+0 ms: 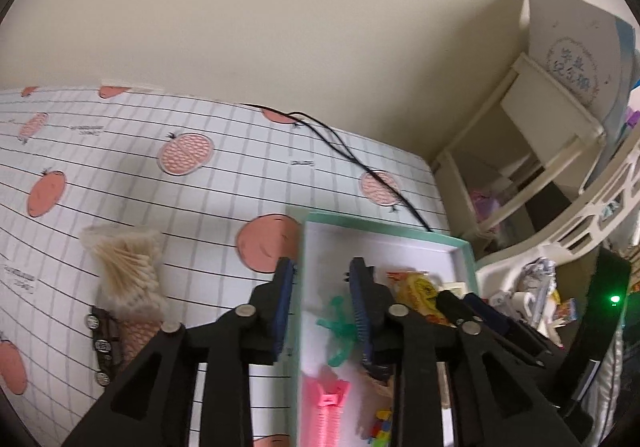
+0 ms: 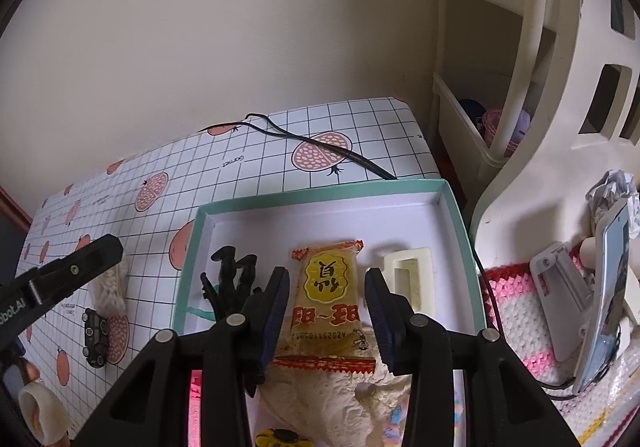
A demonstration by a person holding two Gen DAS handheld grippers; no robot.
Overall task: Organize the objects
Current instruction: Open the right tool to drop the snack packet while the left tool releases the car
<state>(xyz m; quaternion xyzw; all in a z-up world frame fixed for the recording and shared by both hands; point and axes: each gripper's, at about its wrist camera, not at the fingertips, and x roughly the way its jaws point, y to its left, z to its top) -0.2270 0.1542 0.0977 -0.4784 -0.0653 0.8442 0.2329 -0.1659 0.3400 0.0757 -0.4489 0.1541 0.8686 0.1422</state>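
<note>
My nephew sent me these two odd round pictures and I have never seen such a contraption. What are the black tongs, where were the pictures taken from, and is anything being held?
The tongs are two hand-held grippers, each carrying a wide-angle camera that looks along its fingers. One picture comes from the left gripper, the other from the right gripper. Both are open and hold nothing. The right one straddles a yellow snack packet in a mint-rimmed shallow box. Outside the box, on the fruit-print gridded table cover, lie a bundle of cotton swabs and a small black toy car.

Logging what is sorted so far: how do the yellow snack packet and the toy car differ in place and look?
The yellow snack packet lies inside the green-rimmed box; the toy car sits outside it on the fruit-print cloth. The packet is bright yellow and flat; the car is dark. Both lie untouched by either hand-held gripper.
</note>
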